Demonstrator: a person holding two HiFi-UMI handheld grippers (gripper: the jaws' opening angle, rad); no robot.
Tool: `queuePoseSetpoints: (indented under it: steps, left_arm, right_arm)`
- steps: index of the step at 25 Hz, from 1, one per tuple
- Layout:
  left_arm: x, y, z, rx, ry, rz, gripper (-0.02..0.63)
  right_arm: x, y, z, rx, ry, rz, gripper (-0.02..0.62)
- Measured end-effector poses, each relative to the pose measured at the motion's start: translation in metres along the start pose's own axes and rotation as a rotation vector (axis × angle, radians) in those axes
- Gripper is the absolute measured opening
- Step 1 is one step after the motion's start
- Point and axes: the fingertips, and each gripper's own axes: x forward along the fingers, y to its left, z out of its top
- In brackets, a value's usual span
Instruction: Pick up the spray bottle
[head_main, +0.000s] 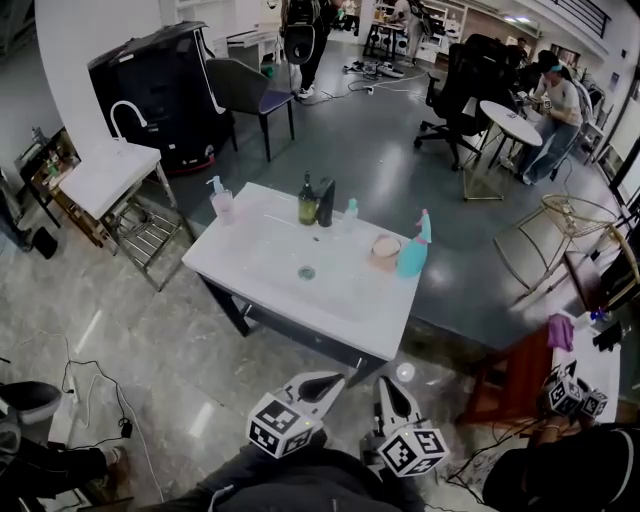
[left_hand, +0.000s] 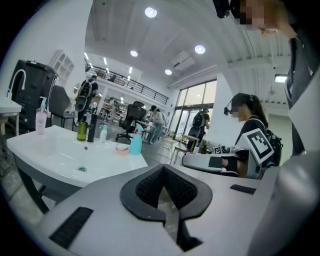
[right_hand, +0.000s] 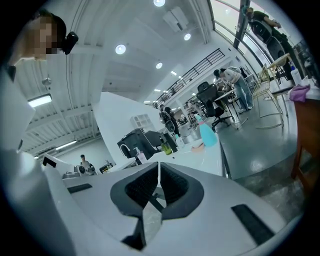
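The teal spray bottle (head_main: 413, 250) with a pink trigger stands upright at the right end of the white sink table (head_main: 350, 310), next to a round pink dish (head_main: 386, 247). Both grippers hover low in front of the table's near edge, well short of the bottle. My left gripper (head_main: 333, 379) is shut with nothing held, and so is my right gripper (head_main: 386, 384). In the left gripper view the spray bottle (left_hand: 136, 142) shows beyond the shut left gripper (left_hand: 162, 168). In the right gripper view the spray bottle (right_hand: 207, 134) stands far ahead of the shut right gripper (right_hand: 158, 165).
On the table's far edge stand a pink pump bottle (head_main: 222, 200), a green bottle (head_main: 307, 203), a dark bottle (head_main: 326, 203) and a small clear bottle (head_main: 351, 210). A second sink stand (head_main: 105, 175) is at left, a wooden stool (head_main: 520, 375) at right.
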Motion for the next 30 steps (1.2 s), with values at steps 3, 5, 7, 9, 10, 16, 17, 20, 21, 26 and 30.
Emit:
queuePoseSetpoints:
  steps: [3,5,7,9,10,16,17,20,21,26,30]
  left_arm:
    - [0.0,0.005,0.0,-0.007,0.005,0.017,0.003]
    - [0.003,0.006,0.001,-0.013,0.001,0.019,0.003]
    - [0.009,0.006,0.003,-0.016,-0.001,0.011,0.003]
    - [0.018,0.005,0.006,-0.013,0.002,0.0,0.003]
    - [0.022,0.004,0.008,-0.011,0.004,-0.008,0.003]
    - [0.051,0.009,0.021,-0.006,0.015,-0.041,0.003]
    - [0.056,0.011,0.024,-0.009,0.015,-0.046,0.003]
    - [0.073,0.021,0.032,-0.018,0.014,-0.053,0.003]
    - [0.079,0.026,0.034,-0.022,0.017,-0.053,0.003]
    - [0.106,0.048,0.054,-0.026,0.017,-0.07,0.003]
    - [0.13,0.069,0.07,-0.031,0.008,-0.078,0.003]
  right_arm:
    - [0.0,-0.001,-0.001,0.001,0.002,-0.004,0.015]
    - [0.0,-0.005,-0.001,0.004,0.005,-0.011,0.015]
    - [0.001,-0.01,0.0,0.007,0.002,-0.017,0.015]
    - [0.003,-0.015,0.003,0.012,-0.003,-0.027,0.015]
    - [0.004,-0.018,0.005,0.017,-0.004,-0.034,0.015]
    - [0.019,-0.037,0.018,0.019,-0.014,-0.057,0.015]
    - [0.022,-0.041,0.021,0.021,-0.014,-0.062,0.015]
    - [0.035,-0.054,0.029,0.027,-0.013,-0.075,0.015]
    - [0.04,-0.058,0.032,0.028,-0.011,-0.079,0.015]
    - [0.072,-0.076,0.058,0.012,-0.028,-0.101,0.015]
    - [0.096,-0.093,0.075,0.009,-0.049,-0.114,0.015]
